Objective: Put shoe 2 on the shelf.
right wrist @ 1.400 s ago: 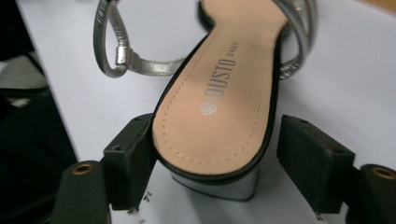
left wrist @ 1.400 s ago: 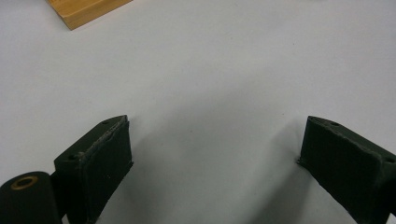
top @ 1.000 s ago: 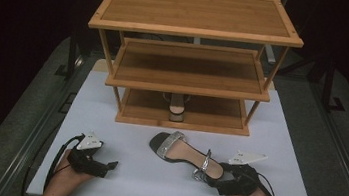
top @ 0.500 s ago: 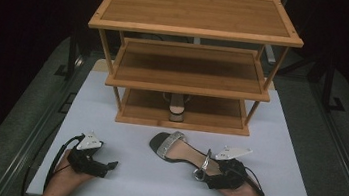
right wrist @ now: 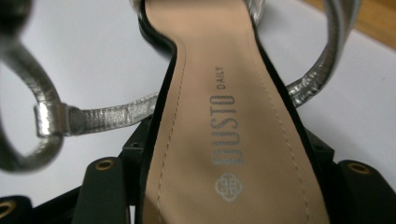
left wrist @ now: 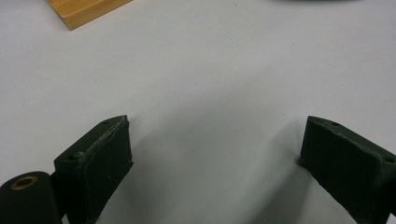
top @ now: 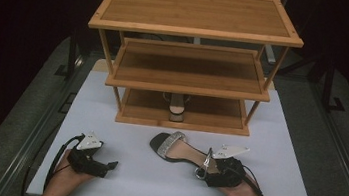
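A black sandal (top: 181, 151) with silver straps lies on the white table top (top: 141, 184), toe pointing toward the rack. My right gripper (top: 206, 170) is at its heel. In the right gripper view the tan insole (right wrist: 224, 116) runs between the two black jaws, which have just been closing and now hug both edges of the sole at the heel (right wrist: 229, 154). A silver ankle strap (right wrist: 51, 121) loops out to the left. My left gripper (top: 111, 166) rests at the front left of the table, open, with bare white surface between its jaws (left wrist: 212, 140).
A three-tier bamboo shoe rack (top: 196, 30) stands at the back of the table. A second sandal (top: 176, 107) sits on its bottom shelf. A corner of the rack's base (left wrist: 84, 9) shows in the left gripper view. Dark floor surrounds the table.
My right gripper has slid left toward the sandal's heel, and its jaws now sit around it. The left gripper and the sandal have stayed put.
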The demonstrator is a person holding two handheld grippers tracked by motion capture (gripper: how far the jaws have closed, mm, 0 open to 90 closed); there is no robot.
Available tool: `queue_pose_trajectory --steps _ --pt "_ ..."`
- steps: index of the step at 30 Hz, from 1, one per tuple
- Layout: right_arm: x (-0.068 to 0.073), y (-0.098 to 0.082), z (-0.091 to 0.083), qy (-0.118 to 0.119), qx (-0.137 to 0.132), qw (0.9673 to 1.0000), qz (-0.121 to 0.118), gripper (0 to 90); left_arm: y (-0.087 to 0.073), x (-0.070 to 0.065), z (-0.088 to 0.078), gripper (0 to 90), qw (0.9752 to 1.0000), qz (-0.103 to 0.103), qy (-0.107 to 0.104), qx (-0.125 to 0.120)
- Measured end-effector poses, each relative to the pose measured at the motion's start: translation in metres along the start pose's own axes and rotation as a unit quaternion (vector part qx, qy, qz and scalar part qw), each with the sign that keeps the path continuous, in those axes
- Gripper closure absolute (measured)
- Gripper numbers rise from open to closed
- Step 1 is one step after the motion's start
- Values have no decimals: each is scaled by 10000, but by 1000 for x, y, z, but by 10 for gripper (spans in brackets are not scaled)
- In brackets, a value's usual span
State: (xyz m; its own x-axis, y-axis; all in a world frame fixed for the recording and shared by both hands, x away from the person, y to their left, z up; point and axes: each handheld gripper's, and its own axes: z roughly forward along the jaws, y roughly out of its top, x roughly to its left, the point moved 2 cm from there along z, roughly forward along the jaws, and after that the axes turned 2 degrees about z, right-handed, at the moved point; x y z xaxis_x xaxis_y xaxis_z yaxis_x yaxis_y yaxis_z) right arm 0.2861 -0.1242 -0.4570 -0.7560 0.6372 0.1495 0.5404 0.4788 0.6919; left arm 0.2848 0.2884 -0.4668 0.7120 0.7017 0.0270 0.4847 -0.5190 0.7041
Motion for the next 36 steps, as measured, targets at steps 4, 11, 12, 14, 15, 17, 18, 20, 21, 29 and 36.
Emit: queue_pose_trajectory --steps 4,11,12,14,15,17,18,20,21,29,36 --pt "2 3 -10 -66 -253 9996 -101 389 0 0 0 80 10000 -1 -1 1" --pt "-1 -3 -12 -75 -43 9999 -140 383 0 0 0 80 10000 -2 0 0" --pt "-1 -3 -11 -86 -47 9998 -166 382 0 0 0 80 10000 -3 -2 1" --pt "2 -5 -10 -148 29 9996 -252 380 0 0 0 80 10000 -3 -1 1" --pt "2 -6 -10 -148 46 9996 -249 377 0 0 0 80 10000 -2 -1 2" --pt "1 -8 -9 -84 85 9997 -189 368 0 0 0 80 10000 -3 -2 2" --pt "1 -8 -8 -58 97 9998 -182 353 0 0 0 80 10000 -2 -3 1" --pt "0 -8 -9 3 92 9999 -99 315 0 0 0 80 10000 -4 -1 0" --pt "0 -8 -9 -24 91 9999 -92 289 0 0 0 80 10000 -3 -3 3" --pt "0 -8 -13 8 25 9999 -126 377 0 0 0 80 10000 -3 -2 2" --pt "3 -4 -17 -107 -135 9997 -180 386 0 0 0 80 10000 -2 -3 1"
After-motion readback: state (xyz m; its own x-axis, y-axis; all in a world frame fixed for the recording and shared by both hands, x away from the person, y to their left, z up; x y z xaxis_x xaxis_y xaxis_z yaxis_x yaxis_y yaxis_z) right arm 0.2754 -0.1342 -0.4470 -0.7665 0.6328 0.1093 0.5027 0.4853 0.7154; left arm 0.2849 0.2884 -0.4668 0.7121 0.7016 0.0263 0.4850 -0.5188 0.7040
